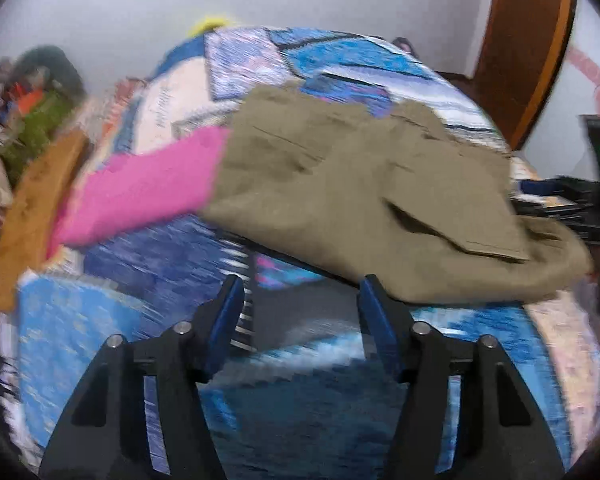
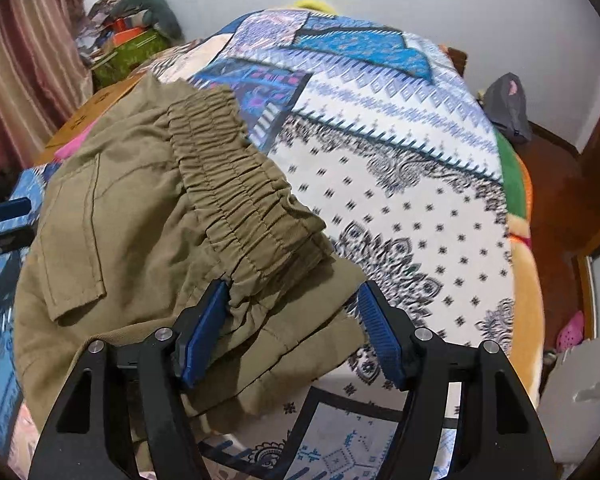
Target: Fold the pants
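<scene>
The olive-khaki pants lie folded in a bundle on a patterned blue and white bedspread. In the right wrist view the pants show their elastic waistband and a flapped pocket. My left gripper is open and empty over the bedspread, just short of the pants' near edge. My right gripper is open, its jaws on either side of the waistband end, not closed on it. The left gripper shows at the left edge of the right wrist view.
A pink cloth lies beside the pants. A brown cardboard piece sits at the bed's left side. Cluttered items and a green bag stand by a curtain. A wooden door is at the right. A grey bag lies on the floor.
</scene>
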The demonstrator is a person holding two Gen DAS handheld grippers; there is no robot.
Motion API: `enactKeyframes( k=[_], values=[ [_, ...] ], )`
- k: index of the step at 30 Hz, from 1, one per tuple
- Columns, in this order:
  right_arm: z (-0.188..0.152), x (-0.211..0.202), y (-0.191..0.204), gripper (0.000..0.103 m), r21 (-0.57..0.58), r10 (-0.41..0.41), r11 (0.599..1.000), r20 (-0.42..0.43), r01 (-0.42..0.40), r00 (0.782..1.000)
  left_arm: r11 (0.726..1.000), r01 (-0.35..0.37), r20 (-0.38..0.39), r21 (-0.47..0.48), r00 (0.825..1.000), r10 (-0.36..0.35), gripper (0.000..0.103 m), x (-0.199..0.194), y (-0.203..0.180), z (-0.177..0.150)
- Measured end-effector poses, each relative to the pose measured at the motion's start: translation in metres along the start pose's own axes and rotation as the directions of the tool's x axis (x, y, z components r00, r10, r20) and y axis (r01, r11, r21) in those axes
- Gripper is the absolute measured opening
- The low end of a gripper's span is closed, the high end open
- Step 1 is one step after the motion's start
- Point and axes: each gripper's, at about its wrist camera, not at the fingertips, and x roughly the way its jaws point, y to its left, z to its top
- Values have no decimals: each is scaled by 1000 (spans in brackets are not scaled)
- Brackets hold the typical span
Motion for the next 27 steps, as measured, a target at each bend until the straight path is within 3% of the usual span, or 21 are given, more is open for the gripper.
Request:
enactKeyframes(
  k=[4,9,13,16,19,22,27],
  values=[
    [-1,-30,3,63,29,-15,999,66,13,998,1000,-19,15,-3,1000,20,40,3,29,21],
    [-1,-64,24,63,32,20,999,125,-24,992,998,58,-10,23,998,-58,40,23,41,42],
    [-7,-74,51,63,32,71,997,141,-77,987,993,80,-49,85,996,-76,40,47,33,47],
    [-18,-65,69,63,26,100,994,110,-103,989,990,91,-96,105,992,-81,39,66,32,43],
    [-30,-41,79,63,-9,61,998,43,-61,997,993,54,-115,104,992,-42,30,75,36,36],
    [-33,-30,68,63,27,85,996,33,-86,996,995,61,-114,81,992,-52,29,73,42,30],
    [-25,-19,53,63,-25,8,1000,8,-7,1000,996,74,-112,59,991,-67,29,65,42,22]
  ],
)
